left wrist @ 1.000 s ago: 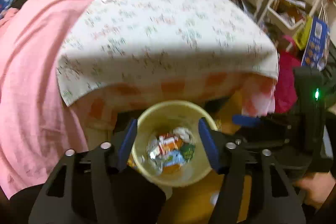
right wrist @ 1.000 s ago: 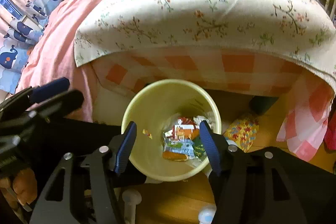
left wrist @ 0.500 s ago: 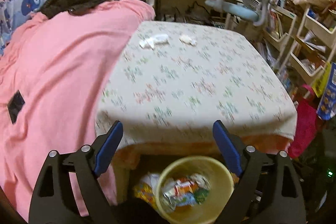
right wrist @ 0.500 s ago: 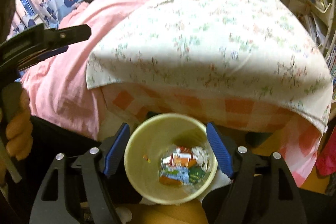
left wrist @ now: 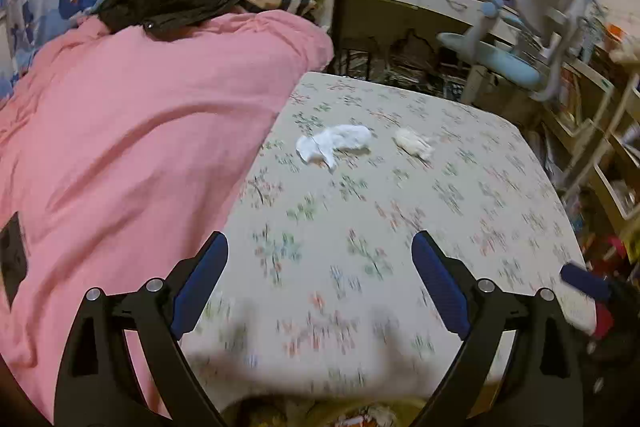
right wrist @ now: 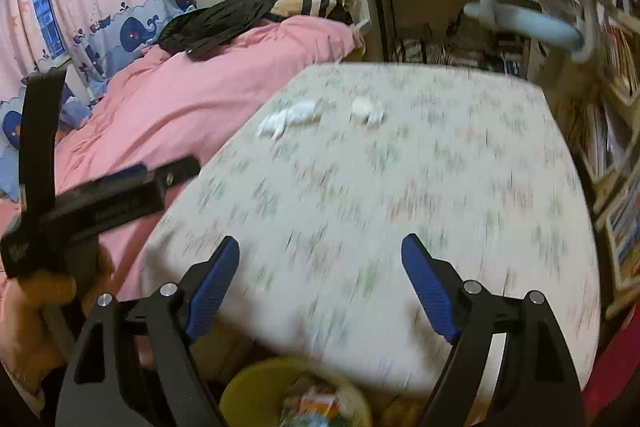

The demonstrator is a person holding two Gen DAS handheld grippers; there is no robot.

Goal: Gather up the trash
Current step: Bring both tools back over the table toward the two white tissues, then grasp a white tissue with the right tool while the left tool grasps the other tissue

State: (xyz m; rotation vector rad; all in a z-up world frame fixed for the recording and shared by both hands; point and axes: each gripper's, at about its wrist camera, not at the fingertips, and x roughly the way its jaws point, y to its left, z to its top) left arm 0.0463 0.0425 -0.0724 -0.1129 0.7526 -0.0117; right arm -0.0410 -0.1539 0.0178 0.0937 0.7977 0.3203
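Two crumpled tissues lie on the far part of the floral tablecloth: a white one and a cream one to its right. My left gripper hangs over the table's near part, jaws opening, nothing between them. My right gripper is likewise over the near edge, jaws opening and empty. The yellow bin with wrappers sits below the table edge, at the bottom of the right wrist view. The left gripper's body and the hand holding it show at the left of that view.
A bed with a pink quilt touches the table's left side, with dark clothing on it. A blue desk chair and a desk stand behind the table. Shelves with books line the right.
Both grippers rose from above the yellow bin and now look across the tabletop. Their jaws have spread wider. The bin has slipped to the bottom edge of both views.
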